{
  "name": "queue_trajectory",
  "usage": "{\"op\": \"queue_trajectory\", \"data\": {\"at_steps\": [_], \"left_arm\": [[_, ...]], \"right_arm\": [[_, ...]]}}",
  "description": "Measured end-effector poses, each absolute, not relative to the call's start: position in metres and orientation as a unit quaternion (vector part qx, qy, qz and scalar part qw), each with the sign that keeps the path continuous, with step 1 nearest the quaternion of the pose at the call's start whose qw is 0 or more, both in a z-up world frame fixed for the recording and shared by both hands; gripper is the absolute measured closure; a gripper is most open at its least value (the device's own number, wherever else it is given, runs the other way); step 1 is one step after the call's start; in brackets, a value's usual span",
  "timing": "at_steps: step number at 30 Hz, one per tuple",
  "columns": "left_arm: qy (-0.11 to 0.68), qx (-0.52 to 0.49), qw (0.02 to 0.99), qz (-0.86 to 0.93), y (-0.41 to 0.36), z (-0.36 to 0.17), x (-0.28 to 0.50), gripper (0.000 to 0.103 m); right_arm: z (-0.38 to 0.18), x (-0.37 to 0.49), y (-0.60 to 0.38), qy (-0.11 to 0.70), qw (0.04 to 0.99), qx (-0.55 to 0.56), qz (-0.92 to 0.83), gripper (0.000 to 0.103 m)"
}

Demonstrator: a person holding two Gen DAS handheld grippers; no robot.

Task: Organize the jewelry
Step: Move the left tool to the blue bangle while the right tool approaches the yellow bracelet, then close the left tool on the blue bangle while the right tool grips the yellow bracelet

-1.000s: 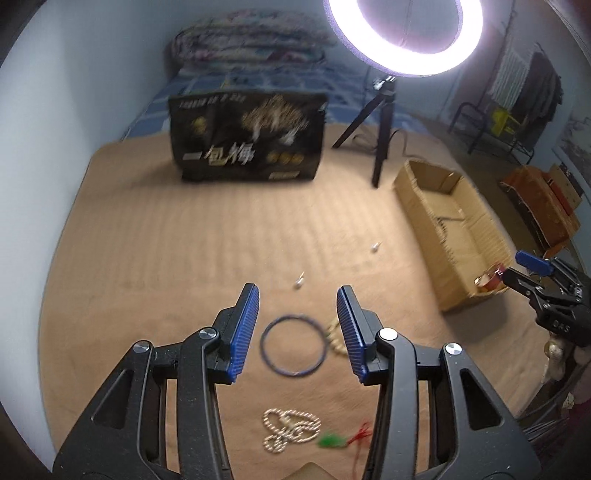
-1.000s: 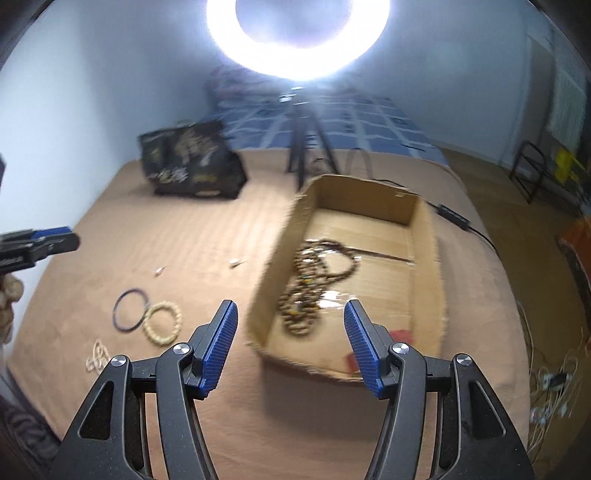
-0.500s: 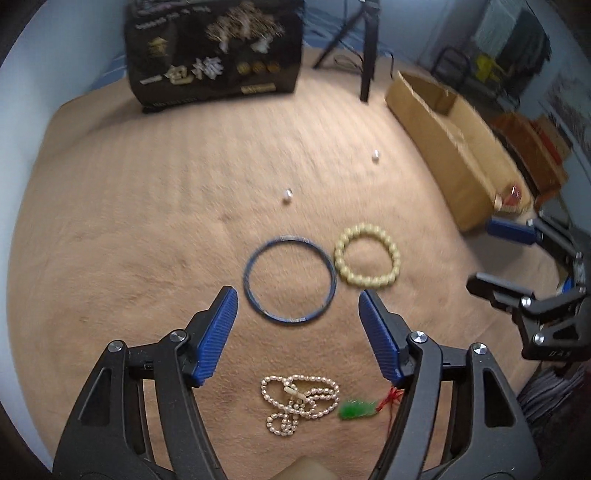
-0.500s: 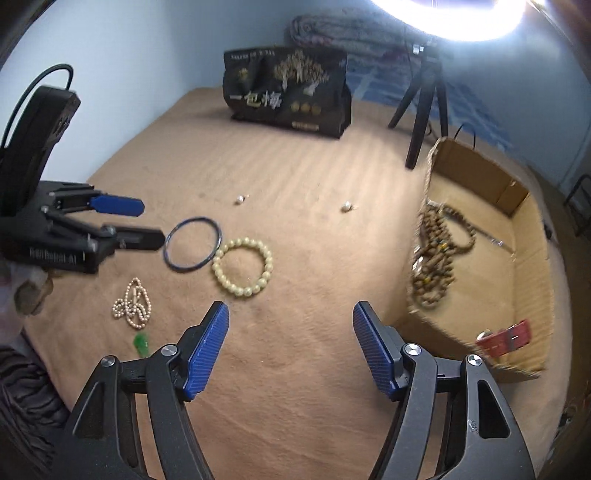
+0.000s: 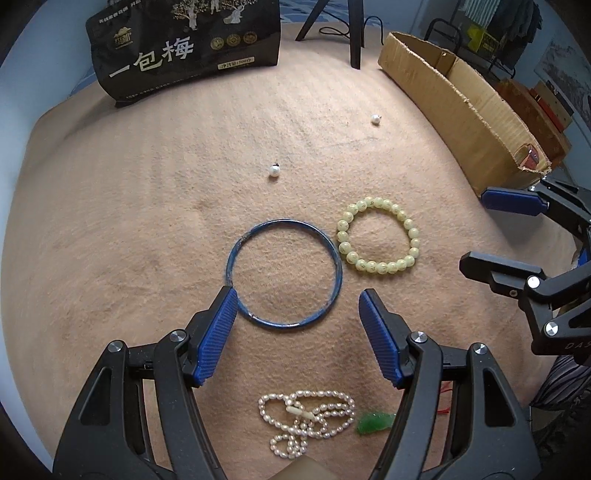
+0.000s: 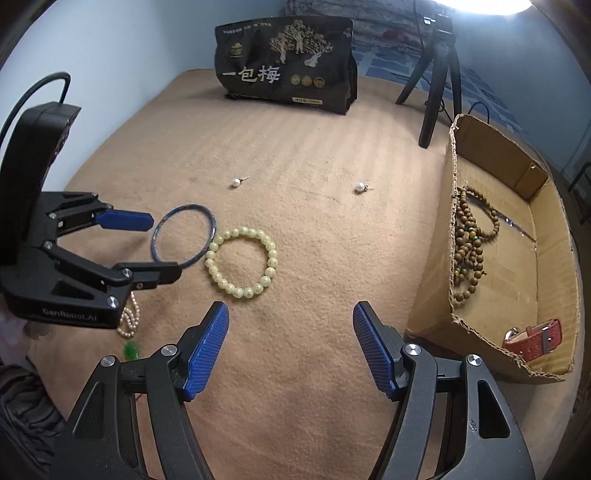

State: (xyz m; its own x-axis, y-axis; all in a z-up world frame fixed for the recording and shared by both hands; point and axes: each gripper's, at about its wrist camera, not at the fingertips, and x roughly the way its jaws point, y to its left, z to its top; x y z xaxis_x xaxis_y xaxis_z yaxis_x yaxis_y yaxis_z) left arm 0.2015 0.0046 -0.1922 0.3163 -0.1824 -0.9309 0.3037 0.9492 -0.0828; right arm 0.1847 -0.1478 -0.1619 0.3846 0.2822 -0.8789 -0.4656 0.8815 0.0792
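Note:
A blue bangle (image 5: 284,221) (image 6: 186,207) lies flat on the tan mat, touching a pale yellow bead bracelet (image 5: 380,202) (image 6: 272,254) on its right. My left gripper (image 5: 295,295) (image 6: 165,246) is open and points steeply down over the bangle's near half; its left fingertip overlaps the ring's left edge, and nothing is gripped. My right gripper (image 6: 290,306) (image 5: 474,228) is open and empty, just short of the bead bracelet. Nearer me lie a pearl necklace (image 5: 317,395) (image 6: 129,321) and a green pendant (image 5: 373,422) (image 6: 131,349).
Two pearl earrings (image 5: 273,170) (image 5: 375,119) lie farther out. On the right a cardboard box (image 6: 432,295) (image 5: 443,88) holds wooden beads (image 6: 467,236) and a red watch (image 6: 535,336). A black bag (image 5: 184,48) and a tripod (image 5: 354,33) stand at the back.
Both grippers opened wider and sank toward the mat. The left came down over the blue bangle. The right swung left from the cardboard box to the bead bracelet.

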Motion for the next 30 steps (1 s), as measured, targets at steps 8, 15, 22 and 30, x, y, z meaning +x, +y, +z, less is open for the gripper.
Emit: {"op": "queue_trajectory", "data": {"at_steps": [8, 15, 22, 30], "left_arm": [[0.561, 0.058, 0.813, -0.147, 0.004, -0.200, 0.208, 0.033], [0.557, 0.062, 0.814, -0.151, 0.004, -0.202, 0.207, 0.033], [0.564, 0.031, 0.814, -0.139, 0.019, -0.201, 0.215, 0.030], [0.568, -0.003, 0.810, -0.146, 0.025, -0.201, 0.218, 0.028]], "right_arm": [[-0.165, 0.197, -0.135, 0.515, 0.824, -0.085, 0.223, 0.034], [-0.172, 0.204, -0.125, 0.524, 0.818, -0.093, 0.218, 0.042], [-0.178, 0.208, -0.125, 0.530, 0.815, -0.083, 0.218, 0.046], [-0.179, 0.212, -0.124, 0.537, 0.811, -0.079, 0.219, 0.046]]}}
